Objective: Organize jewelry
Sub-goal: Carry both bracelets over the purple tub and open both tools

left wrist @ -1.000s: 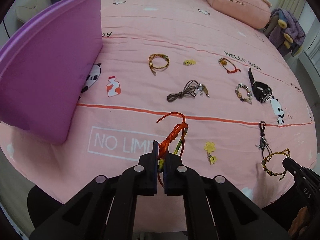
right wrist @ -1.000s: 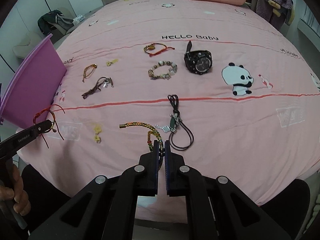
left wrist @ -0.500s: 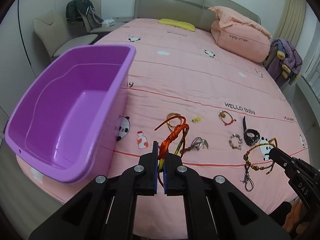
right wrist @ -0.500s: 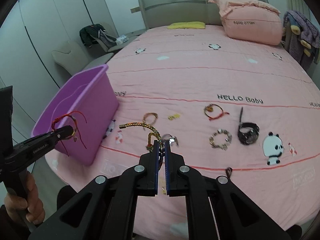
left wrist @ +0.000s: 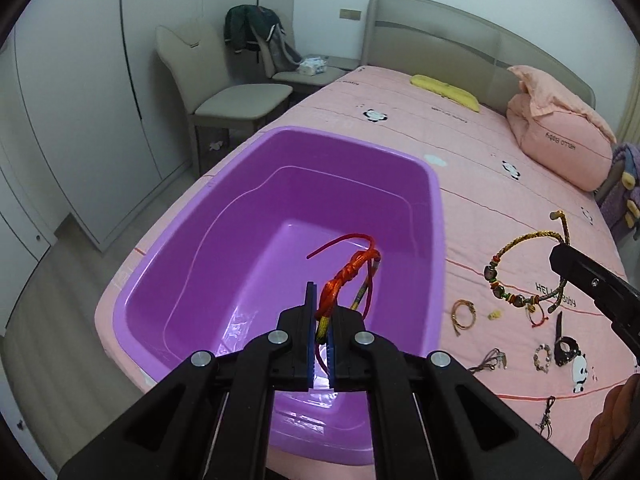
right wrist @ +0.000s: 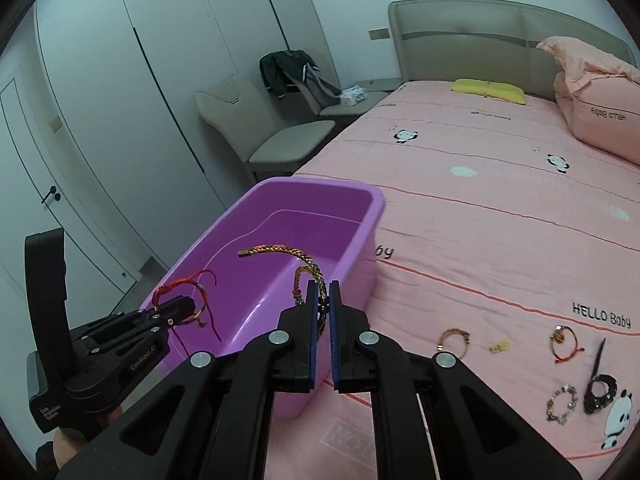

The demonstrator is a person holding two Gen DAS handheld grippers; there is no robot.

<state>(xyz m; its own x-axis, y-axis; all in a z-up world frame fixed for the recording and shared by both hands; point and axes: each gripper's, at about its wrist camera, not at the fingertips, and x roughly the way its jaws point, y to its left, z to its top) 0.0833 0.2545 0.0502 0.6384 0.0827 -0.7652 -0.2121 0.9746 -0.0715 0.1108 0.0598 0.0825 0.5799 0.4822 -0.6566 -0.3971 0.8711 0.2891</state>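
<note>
Dangling red bracelet (left wrist: 347, 276) in left gripper (left wrist: 320, 320) over bin (left wrist: 436, 216).

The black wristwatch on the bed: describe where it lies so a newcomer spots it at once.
Start at the pink bedspread and find the "HELLO Baby" print near its right edge. Just below that print, beside the panda picture, lies the black wristwatch, its strap pointing up toward the lettering. It is the only black, chunky piece; the beaded bracelet beside it is pale and thin.

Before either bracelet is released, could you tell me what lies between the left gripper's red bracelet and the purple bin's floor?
Nothing: in the left wrist view the red bracelet hangs over the purple bin, whose floor below is bare.
</note>
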